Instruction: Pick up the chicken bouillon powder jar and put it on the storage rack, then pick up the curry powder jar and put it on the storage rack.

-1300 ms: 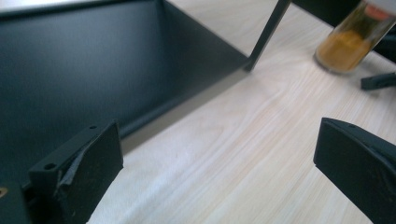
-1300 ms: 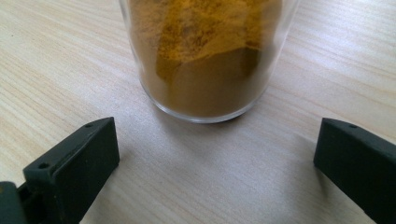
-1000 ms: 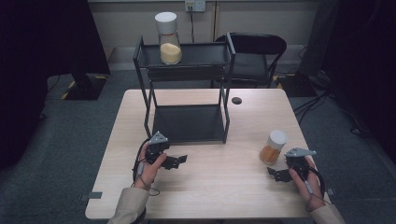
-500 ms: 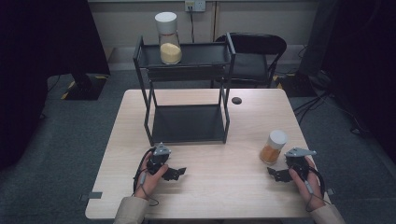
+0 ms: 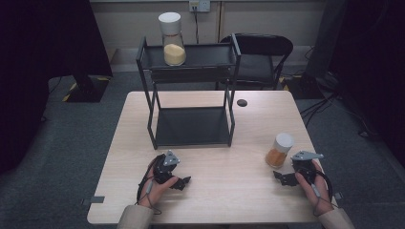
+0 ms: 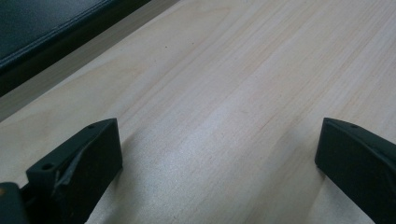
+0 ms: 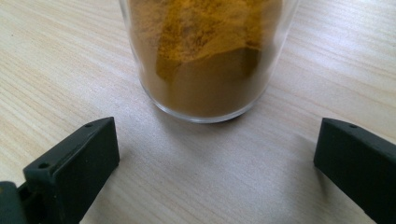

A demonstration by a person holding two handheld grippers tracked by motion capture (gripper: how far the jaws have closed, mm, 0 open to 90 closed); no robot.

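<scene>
A pale wooden table (image 5: 210, 200) carries a black two-tier rack (image 5: 191, 95) toward its far side. On the rack's top shelf stands a tall clear jar (image 5: 172, 40) with a white lid, roughly a third full of pale yellow grains. Nearer the person, on the right part of the tabletop, a shorter jar (image 5: 279, 150) with a white cap stands upright; the right gripper view shows it holding orange-brown powder that is banked unevenly against the glass. A small dark disc (image 5: 242, 102) lies on the table just right of the rack.

The right gripper (image 5: 282, 177) rests on the table just short of the short jar, jaws spread wide and not touching the glass, which stands ahead of the gap between them. The left gripper (image 5: 184, 181) lies on bare wood in front of the rack, jaws likewise wide apart and holding nothing.

Against a second ago, the left gripper has drawn back toward the near edge and sits lower in the high view; the right gripper and short jar have kept their places.

Bare tabletop lies between the two grippers, while the right gripper and its hand sit close to the table's right edge.
</scene>
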